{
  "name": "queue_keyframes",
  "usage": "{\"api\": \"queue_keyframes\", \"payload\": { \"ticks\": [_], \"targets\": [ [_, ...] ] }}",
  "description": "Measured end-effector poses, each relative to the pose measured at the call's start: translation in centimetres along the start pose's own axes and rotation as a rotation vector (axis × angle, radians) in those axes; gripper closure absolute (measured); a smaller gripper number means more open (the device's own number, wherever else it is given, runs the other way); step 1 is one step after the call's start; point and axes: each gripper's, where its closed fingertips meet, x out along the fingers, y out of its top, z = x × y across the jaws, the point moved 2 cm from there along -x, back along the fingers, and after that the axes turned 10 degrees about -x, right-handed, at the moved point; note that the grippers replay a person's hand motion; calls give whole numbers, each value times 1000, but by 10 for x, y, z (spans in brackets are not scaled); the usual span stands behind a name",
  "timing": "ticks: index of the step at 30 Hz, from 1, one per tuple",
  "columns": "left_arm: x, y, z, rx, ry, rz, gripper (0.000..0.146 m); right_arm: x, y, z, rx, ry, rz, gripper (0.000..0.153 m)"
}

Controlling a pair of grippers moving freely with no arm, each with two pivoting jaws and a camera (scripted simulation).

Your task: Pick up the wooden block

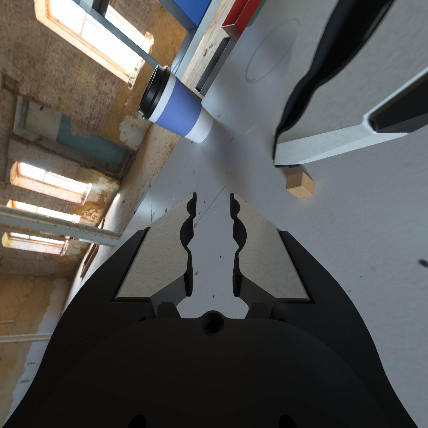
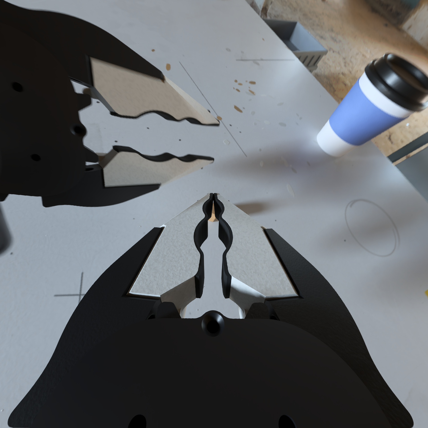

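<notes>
Black housing of the left gripper [image 1: 213, 196] fills the bottom of the left wrist view, its pale fingers [image 1: 162, 250] standing apart with bare grey desk [image 1: 347, 231] showing in the gap between them. Right of those fingertips, at mid-frame, the wooden block [image 1: 300, 184] appears just below the tip of the right gripper [image 1: 281, 159], which reaches in from the upper right; whether the block rests on the desk or hangs off it cannot be told from this view. A blue and white coffee cup [image 1: 176, 107] with a black lid stands on the desk at upper centre, near the desk's edge. Beyond it, along the top of the frame, sit a red bin [image 1: 240, 18] and a blue bin [image 1: 190, 11].

Seen from the right wrist view, the right gripper's own fingers [image 2: 176, 250] meet at their tips in the centre of the frame. A sliver of tan wood [image 2: 212, 216] shows through the gap just behind the tips, so the fingers look clamped on the block, though most of it is hidden. At upper left the left gripper [image 2: 215, 141] hovers with fingers parted, and the cup [image 2: 370, 106] stands at upper right.
</notes>
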Motion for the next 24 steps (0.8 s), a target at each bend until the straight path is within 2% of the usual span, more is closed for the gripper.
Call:
{"api": "queue_keyframes", "payload": {
  "ticks": [4, 6, 8, 10, 11, 14, 18, 24],
  "targets": [
    [0, -3, -11, -93, 14, -3, 118, 6, -13, -1, 126, 26, -62, 152],
    [0, -5, -16, -141, 11, 5, 118, 11, -17, -9, 188, 67, -91, 138],
    [0, -5, -19, -174, 7, 11, 117, 16, -20, -15, 218, 72, -117, 115],
    [-1, -6, -20, -195, 2, 17, 117, 22, -25, -13, 236, 14, -149, 97],
    [-1, -6, -20, -202, 0, 20, 117, 25, -29, -10, 245, -19, -171, 93],
    [-1, -5, -20, -216, -8, 30, 117, 30, -30, -7, 315, 10, -194, 94],
    [-2, -3, -18, -206, -15, 35, 117, 34, -23, -11, 469, 139, -95, 113],
    [-3, -2, -17, -211, -22, 42, 117, 39, -38, -6, 416, 47, -188, 119]
  ]
}}
